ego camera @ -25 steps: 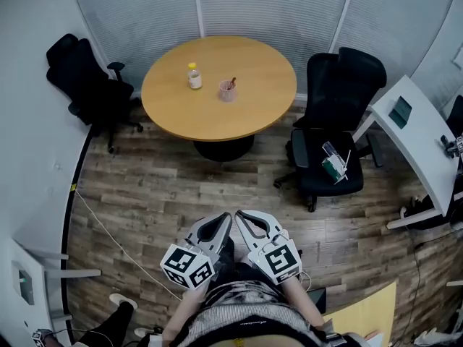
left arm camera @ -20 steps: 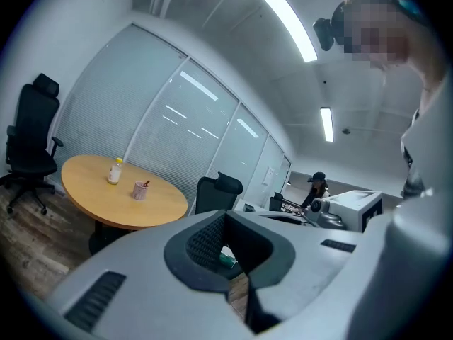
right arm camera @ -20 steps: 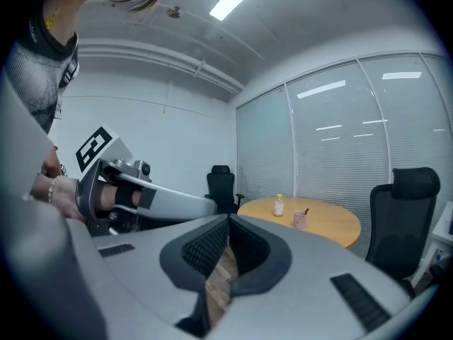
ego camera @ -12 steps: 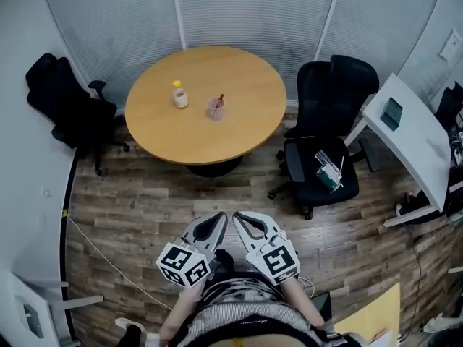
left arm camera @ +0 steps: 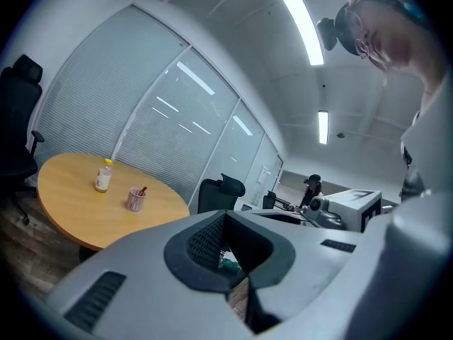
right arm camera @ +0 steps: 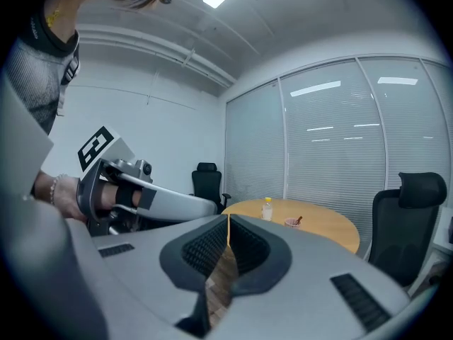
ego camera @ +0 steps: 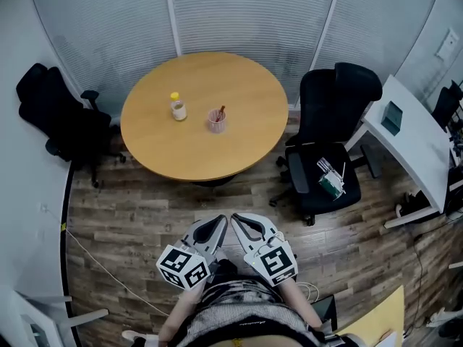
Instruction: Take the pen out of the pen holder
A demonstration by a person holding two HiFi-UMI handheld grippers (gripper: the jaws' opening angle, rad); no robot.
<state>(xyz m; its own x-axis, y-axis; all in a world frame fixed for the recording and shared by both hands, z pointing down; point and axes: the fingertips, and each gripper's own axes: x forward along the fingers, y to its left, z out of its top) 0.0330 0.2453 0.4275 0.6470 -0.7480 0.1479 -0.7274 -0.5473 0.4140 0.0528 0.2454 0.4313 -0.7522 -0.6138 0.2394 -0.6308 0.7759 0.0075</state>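
A pink pen holder (ego camera: 216, 121) stands near the middle of the round wooden table (ego camera: 239, 147), with a dark pen (ego camera: 220, 111) sticking out of it. The holder also shows small in the left gripper view (left arm camera: 135, 200) and the right gripper view (right arm camera: 291, 222). My left gripper (ego camera: 215, 223) and right gripper (ego camera: 238, 220) are held side by side close to my body, well short of the table, over the wooden floor. Both have their jaws together and hold nothing. The tips of the left gripper (left arm camera: 226, 215) and the right gripper (right arm camera: 228, 218) point toward the table.
A small bottle with a yellow cap (ego camera: 177, 108) stands left of the holder. Black office chairs sit left of the table (ego camera: 54, 114) and right of it (ego camera: 329, 147), the right one with items on its seat. A white desk (ego camera: 412, 147) is at the far right. A cable lies on the floor (ego camera: 101, 262).
The table, holder and bottle have come lower and nearer in the head view as I moved toward them. Both grippers stayed shut and side by side.
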